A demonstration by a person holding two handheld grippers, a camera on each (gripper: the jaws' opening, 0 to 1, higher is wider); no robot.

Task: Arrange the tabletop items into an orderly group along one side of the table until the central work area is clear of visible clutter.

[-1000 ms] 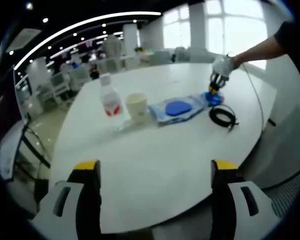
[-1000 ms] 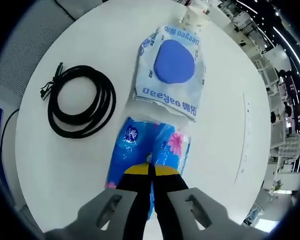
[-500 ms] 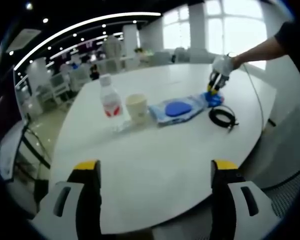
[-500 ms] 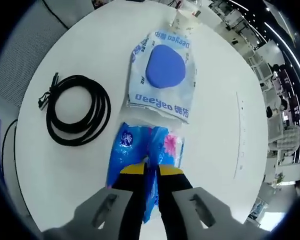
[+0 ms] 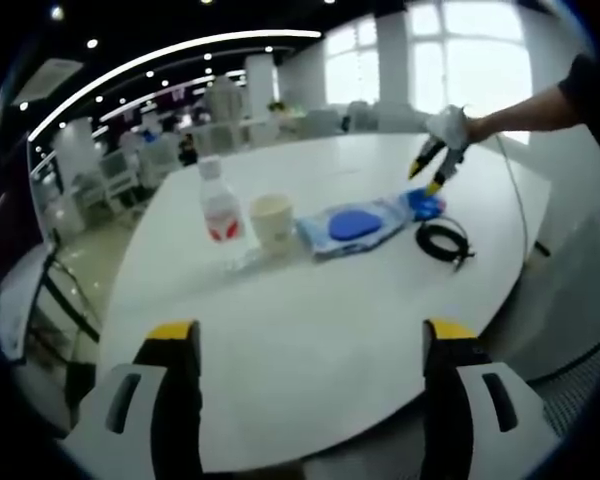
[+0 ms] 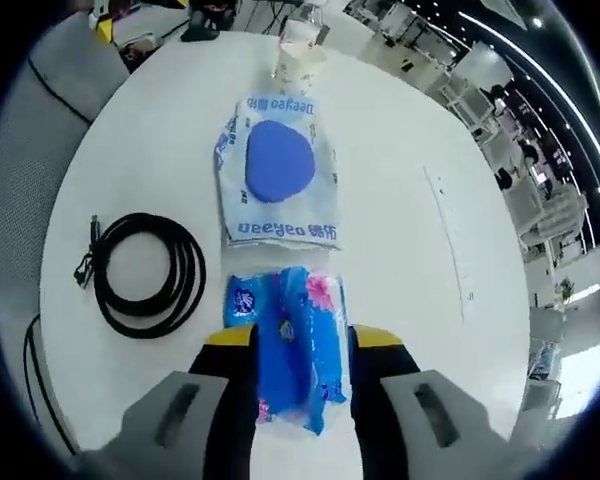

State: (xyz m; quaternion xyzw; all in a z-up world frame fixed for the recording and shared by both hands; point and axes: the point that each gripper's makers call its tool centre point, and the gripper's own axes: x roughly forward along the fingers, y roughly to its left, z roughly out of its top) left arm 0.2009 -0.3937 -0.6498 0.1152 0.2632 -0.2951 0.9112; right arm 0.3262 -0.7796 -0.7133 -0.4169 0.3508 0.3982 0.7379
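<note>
The blue floral plastic packet of tissues lay flat on the round white table, directly between the parted jaws of your right gripper, which stood spread on either side of it and did not pinch it. Just beyond the packet, straight ahead of the jaws, sat the white-and-blue wet-wipe pack with a round blue lid, nearly touching the packet's far edge. To the left of your jaws, apart from both packs, lay the coiled black cable. Farther ahead, past the wipes, stood the pale paper cup, with a clear plastic bottle behind it, too cropped to describe.

Your left gripper hovered with its jaws wide apart and nothing between them, over the near edge of the table. Ahead of it stood the clear water bottle with a red label and the cup just beside it, then the wipes, the cable, and your right gripper held above the tissue packet at the far right.
</note>
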